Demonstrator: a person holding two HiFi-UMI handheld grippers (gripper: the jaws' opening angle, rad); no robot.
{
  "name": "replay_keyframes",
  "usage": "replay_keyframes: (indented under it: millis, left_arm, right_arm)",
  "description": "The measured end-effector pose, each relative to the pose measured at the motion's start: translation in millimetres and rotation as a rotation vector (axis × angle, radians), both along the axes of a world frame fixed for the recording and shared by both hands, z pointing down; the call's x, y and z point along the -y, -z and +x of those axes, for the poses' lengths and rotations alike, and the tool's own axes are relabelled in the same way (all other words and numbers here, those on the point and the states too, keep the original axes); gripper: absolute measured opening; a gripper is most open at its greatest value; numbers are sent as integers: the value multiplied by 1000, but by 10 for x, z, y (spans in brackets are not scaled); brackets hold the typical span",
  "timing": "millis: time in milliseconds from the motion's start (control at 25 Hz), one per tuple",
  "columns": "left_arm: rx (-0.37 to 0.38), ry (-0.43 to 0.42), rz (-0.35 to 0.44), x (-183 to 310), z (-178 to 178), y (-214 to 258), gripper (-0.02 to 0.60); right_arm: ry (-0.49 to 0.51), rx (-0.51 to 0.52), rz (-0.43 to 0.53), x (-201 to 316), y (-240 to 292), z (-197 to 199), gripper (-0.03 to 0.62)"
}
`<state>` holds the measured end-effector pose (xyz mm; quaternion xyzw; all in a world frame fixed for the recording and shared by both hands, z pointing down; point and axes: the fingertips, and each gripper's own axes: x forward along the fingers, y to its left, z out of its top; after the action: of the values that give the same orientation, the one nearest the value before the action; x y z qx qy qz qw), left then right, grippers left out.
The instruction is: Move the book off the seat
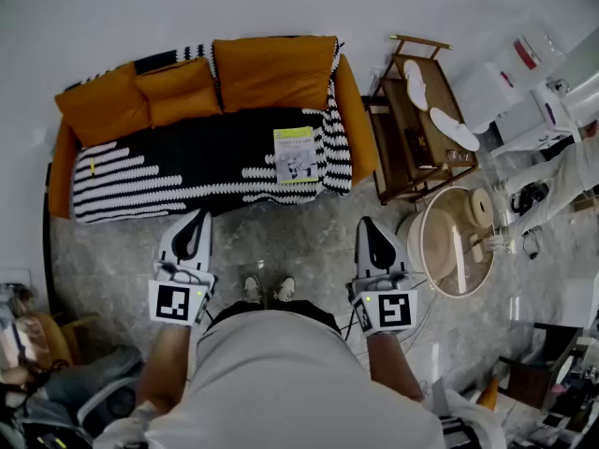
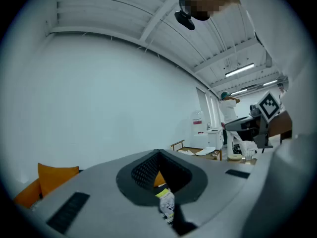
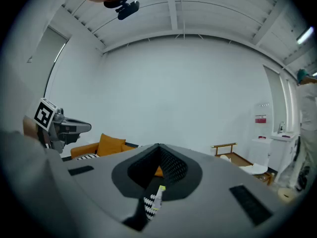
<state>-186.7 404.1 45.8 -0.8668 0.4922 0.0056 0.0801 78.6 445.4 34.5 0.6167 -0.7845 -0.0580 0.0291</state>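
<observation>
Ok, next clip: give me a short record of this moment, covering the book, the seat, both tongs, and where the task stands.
book: flat on the right part of the seat, on the striped blanket
sofa: orange, cushions along the back
left tongs: shut, empty, level, short of the sofa
right tongs: shut, empty, level, short of the sofa
task: not started, book untouched

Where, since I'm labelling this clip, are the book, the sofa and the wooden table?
book (image 1: 296,154), head view, middle of its cover
sofa (image 1: 273,71), head view, large orange back cushion
wooden table (image 1: 400,122), head view, bare top
</observation>
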Motion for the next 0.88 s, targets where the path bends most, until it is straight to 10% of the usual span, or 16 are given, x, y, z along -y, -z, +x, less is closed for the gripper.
replay_keyframes:
  millis: [880]
  left_arm:
    - [17,-17,-26,-127,611,-169,17]
  right_arm:
    - [35,67,-16,-125,-292,546,21]
